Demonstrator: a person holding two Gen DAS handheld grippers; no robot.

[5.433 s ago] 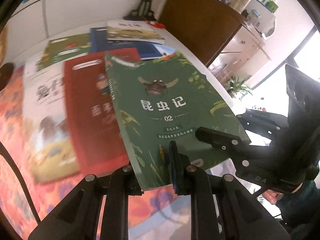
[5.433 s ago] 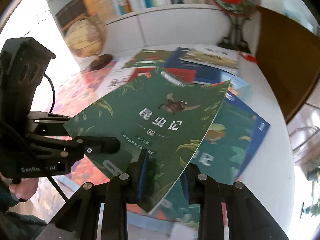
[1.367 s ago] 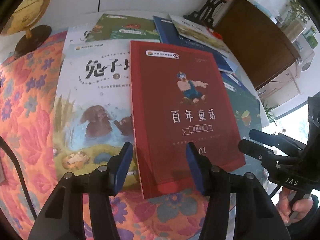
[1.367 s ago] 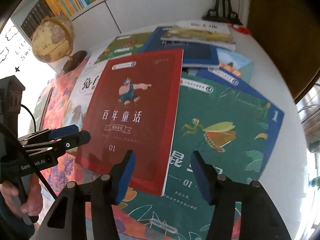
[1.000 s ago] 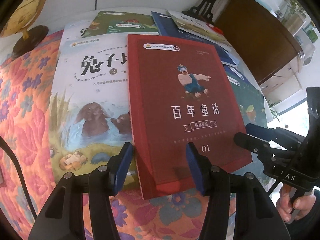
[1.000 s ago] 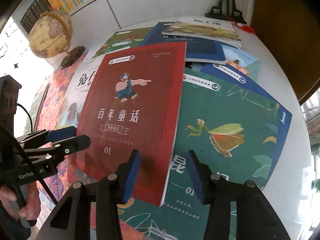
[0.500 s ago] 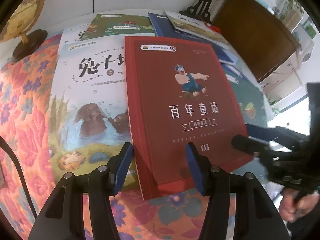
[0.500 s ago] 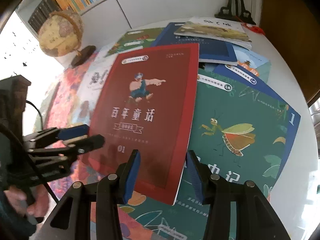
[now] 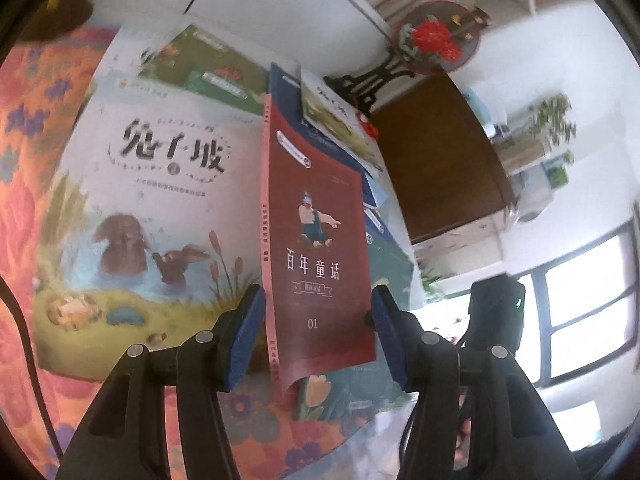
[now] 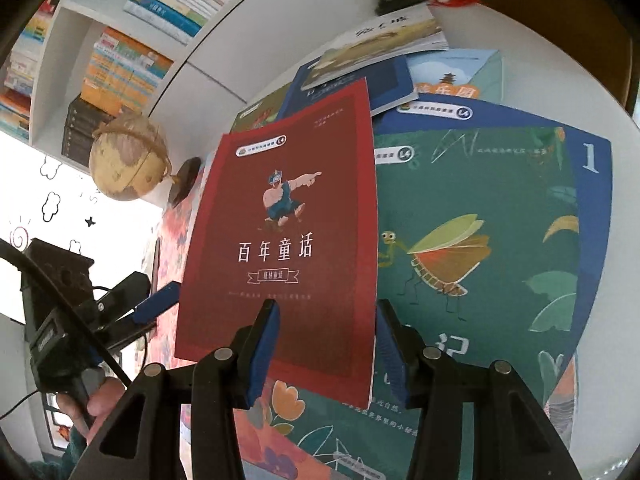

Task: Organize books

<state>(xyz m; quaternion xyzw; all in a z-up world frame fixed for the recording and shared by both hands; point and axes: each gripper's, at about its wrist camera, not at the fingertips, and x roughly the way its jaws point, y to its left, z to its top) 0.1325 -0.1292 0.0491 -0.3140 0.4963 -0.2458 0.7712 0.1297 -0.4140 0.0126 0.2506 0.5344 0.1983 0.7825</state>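
Thin red softcover storybook [image 9: 316, 248] seen tilted, spine edge raised, long axis toward 12 o'clock from both grippers. Left gripper [image 9: 318, 334] jaws apart, straddling near end, pads not seen pressing. Right gripper [image 10: 326, 346] jaws apart over book's near right corner; green insect-cover book [image 10: 480, 264] at 2 o'clock.

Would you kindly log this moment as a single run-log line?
left hand-held gripper: open, straddling red fairy-tale book | right hand-held gripper: open, over same book | book: tilted over green insect book
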